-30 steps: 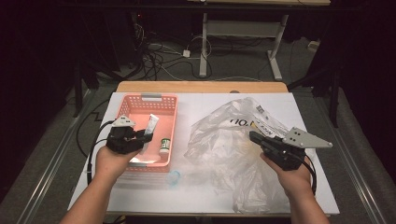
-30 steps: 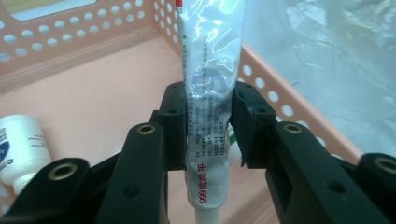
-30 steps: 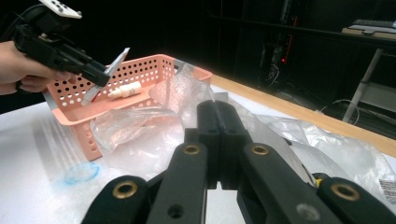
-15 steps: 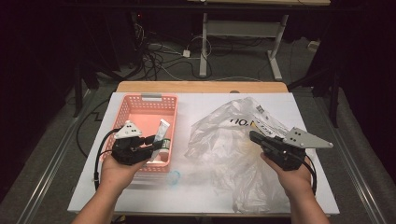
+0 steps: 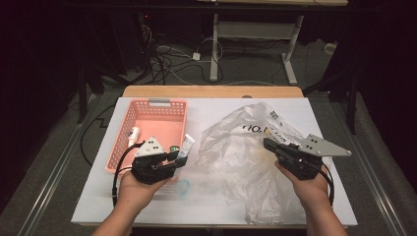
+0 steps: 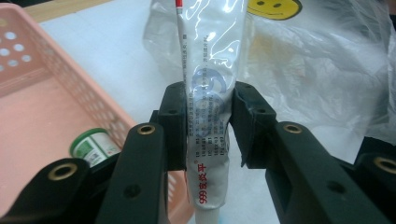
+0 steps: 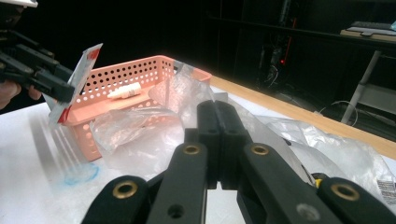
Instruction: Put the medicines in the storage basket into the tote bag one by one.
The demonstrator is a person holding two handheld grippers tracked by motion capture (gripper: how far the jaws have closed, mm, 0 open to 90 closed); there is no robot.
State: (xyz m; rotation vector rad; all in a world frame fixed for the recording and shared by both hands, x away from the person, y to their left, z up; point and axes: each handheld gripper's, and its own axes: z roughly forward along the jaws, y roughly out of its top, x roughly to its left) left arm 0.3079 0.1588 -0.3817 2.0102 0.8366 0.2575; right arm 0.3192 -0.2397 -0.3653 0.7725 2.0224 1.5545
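Observation:
A white ointment tube (image 6: 212, 93) with red print stands between the jaws of my left gripper (image 6: 208, 112), which is shut on its middle. In the high view that left gripper (image 5: 179, 155) hovers at the right rim of the pink basket (image 5: 152, 104), the tube (image 5: 186, 146) pointing toward the clear plastic bag (image 5: 236, 157). My right gripper (image 5: 268, 144) rests at the bag's right side. Its jaws (image 7: 217, 112) are pressed together, with the bag's film (image 7: 135, 135) gathered up at their tips. The right gripper view also catches the tube (image 7: 74, 79) far left.
The basket (image 6: 79, 88) holds a green-capped bottle (image 6: 91, 145) and a small white bottle (image 5: 134, 135). A blue ring (image 5: 183, 186) lies on the white tabletop in front of the basket. Cables and desk legs stand on the floor beyond the far edge.
My left gripper has carried the tube to the right, from over the basket to its right rim, nearer the bag. The right gripper has stayed put.

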